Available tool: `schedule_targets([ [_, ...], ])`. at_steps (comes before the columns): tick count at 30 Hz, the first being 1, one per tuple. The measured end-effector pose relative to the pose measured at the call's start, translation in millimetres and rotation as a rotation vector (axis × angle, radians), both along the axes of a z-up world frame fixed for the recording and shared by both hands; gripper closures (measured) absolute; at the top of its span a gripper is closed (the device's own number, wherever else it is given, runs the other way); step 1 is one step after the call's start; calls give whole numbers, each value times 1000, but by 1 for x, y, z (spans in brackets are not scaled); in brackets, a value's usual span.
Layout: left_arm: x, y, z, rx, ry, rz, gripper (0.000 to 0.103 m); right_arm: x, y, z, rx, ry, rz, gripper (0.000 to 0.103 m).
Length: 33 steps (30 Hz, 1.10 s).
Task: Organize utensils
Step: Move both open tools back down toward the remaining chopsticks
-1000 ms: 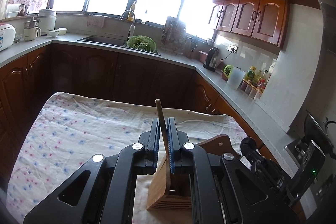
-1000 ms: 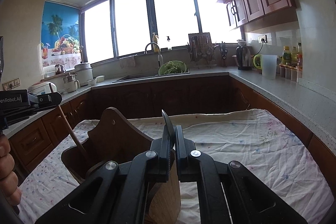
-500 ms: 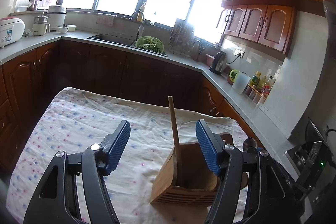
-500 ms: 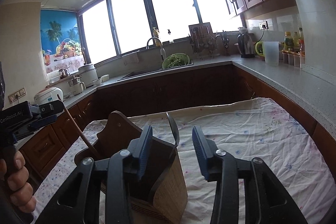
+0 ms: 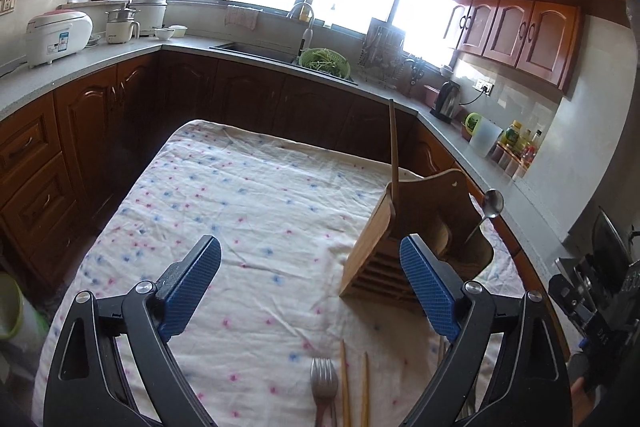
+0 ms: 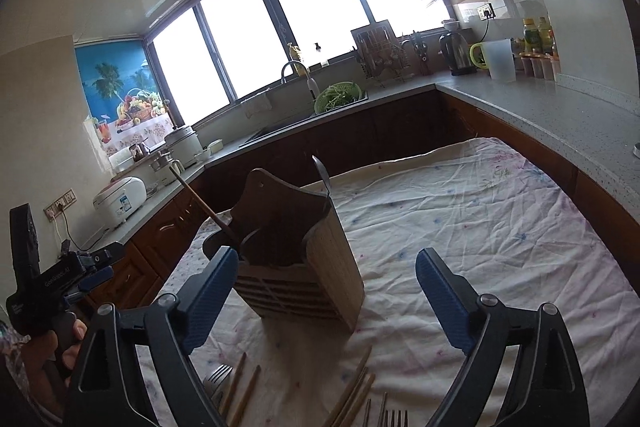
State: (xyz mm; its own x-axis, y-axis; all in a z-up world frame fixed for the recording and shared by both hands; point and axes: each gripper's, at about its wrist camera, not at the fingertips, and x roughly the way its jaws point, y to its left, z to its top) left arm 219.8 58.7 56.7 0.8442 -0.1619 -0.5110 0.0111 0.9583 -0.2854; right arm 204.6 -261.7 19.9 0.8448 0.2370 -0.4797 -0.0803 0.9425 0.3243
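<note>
Your left gripper (image 5: 310, 291) stood wide open with nothing between the blue pads; its jaws had just been opening. It hung over the cloth (image 5: 240, 211), low and to the left of the holder (image 5: 404, 239).

Your right gripper (image 6: 326, 301) was likewise wide open, jaws just opened, nothing pressed between the pads. The holder (image 6: 316, 267) showed in the gap between its fingers, nearer the left one, which overlapped the holder's near corner in that view; I could not tell whether they touched.

The holder stood upright on the cloth. One chopstick (image 5: 394, 155) leaned in its left compartment, top tilted away from the holder. A spoon (image 5: 490, 207) stood in the right compartment, bowl up.

Loose items lay on the cloth at the near edge: a fork (image 5: 325, 387) with two chopsticks (image 5: 354, 391) just beside it in the left view; more chopsticks (image 6: 354, 387) and fork tines (image 6: 394, 417) in the right view.

Your left hand (image 6: 52, 351) showed at the lower left of the right view, wrapped round its gripper's handle.
</note>
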Motion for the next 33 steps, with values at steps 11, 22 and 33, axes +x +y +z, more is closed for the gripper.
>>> schedule_targets([
  [11, -66, -12, -13, 27, 30, -58, 10, -78, -8, -3, -51, 50, -13, 8],
  [22, -99, -34, -39, 35, 82, -139, 10, -127, -23, -10, -62, 79, -56, 8],
  [33, -104, -44, -52, 60, 122, -172, 10, -133, -24, -21, -69, 118, -58, 8],
])
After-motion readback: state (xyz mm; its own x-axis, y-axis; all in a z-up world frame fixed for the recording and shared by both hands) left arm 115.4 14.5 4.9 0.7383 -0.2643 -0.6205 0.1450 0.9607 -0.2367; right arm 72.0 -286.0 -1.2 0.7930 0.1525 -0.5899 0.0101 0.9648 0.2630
